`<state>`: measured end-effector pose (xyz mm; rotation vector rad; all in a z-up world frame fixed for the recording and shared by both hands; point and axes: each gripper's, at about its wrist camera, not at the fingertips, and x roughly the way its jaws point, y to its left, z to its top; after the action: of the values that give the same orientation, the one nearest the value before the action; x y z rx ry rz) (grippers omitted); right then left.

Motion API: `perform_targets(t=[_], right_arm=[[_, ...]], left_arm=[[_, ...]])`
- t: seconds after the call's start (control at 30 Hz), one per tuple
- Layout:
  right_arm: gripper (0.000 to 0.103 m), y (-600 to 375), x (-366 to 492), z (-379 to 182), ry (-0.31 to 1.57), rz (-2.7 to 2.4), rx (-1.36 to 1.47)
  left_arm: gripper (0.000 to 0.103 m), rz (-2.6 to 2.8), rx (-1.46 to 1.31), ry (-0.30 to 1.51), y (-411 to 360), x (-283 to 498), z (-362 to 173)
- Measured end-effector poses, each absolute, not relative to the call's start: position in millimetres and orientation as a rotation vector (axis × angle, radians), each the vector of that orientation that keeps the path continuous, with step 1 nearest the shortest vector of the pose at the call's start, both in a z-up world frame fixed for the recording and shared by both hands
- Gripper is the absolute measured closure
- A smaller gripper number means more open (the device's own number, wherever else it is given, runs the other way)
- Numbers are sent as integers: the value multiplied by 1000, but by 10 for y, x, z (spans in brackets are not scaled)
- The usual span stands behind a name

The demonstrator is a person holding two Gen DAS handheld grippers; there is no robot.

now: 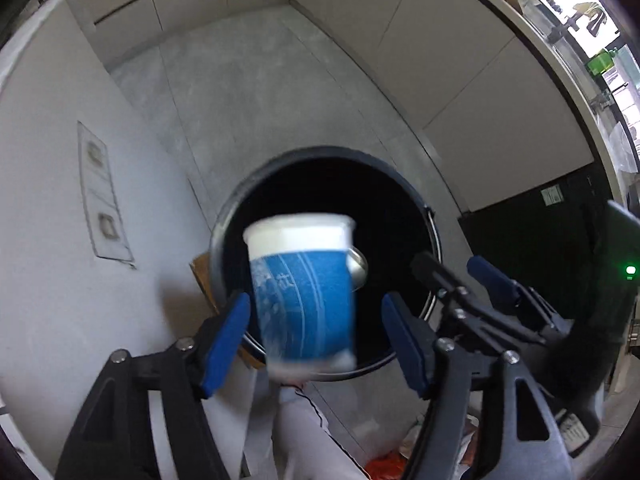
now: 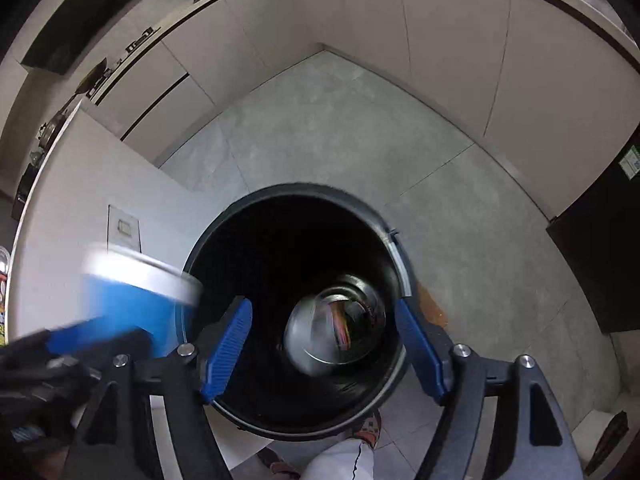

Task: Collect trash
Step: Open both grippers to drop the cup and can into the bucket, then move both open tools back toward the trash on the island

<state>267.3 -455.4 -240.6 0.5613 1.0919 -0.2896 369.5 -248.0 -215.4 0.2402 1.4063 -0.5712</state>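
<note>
A blue and white paper cup [image 1: 304, 296] hangs blurred between the spread fingers of my left gripper [image 1: 316, 340], over the mouth of a round black trash bin [image 1: 400, 184]; the pads are apart from it. In the right wrist view the cup [image 2: 136, 300] is at the left, beside the left gripper's fingers [image 2: 80, 336]. My right gripper [image 2: 324, 352] is open over the bin [image 2: 224, 224], and a blurred silver can [image 2: 332, 328] is in the bin's opening below it. The right gripper also shows in the left wrist view [image 1: 456, 276].
The bin stands on a grey tiled floor [image 2: 328, 120] against a white cabinet side [image 1: 48, 200]. Beige cabinet fronts [image 2: 440, 40] run along the back. A dark appliance front [image 2: 600, 264] is at the right. A person's leg [image 2: 344, 460] is below the bin.
</note>
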Motion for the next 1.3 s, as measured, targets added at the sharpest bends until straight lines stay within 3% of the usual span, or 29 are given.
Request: perform_targets(t=[0.2, 0.47, 0.8, 1.03, 1.3], right_arm=[[27, -4672, 2541, -2165, 1043, -315, 581], [27, -4437, 2427, -1586, 947, -320, 543], [27, -3121, 2621, -848, 853, -133, 476], [26, -1840, 2808, -642, 833, -30, 418], [26, -688, 2939, -645, 836, 70, 366]], left_arm=[[22, -588, 238, 1339, -2381, 3620, -1847], [22, -620, 173, 1205, -1863, 3541, -1228], [22, -407, 52, 1041, 103, 3516, -687], [22, -165, -37, 1000, 1685, 3460, -664], [22, -7, -121, 1011, 2711, 3532, -812]])
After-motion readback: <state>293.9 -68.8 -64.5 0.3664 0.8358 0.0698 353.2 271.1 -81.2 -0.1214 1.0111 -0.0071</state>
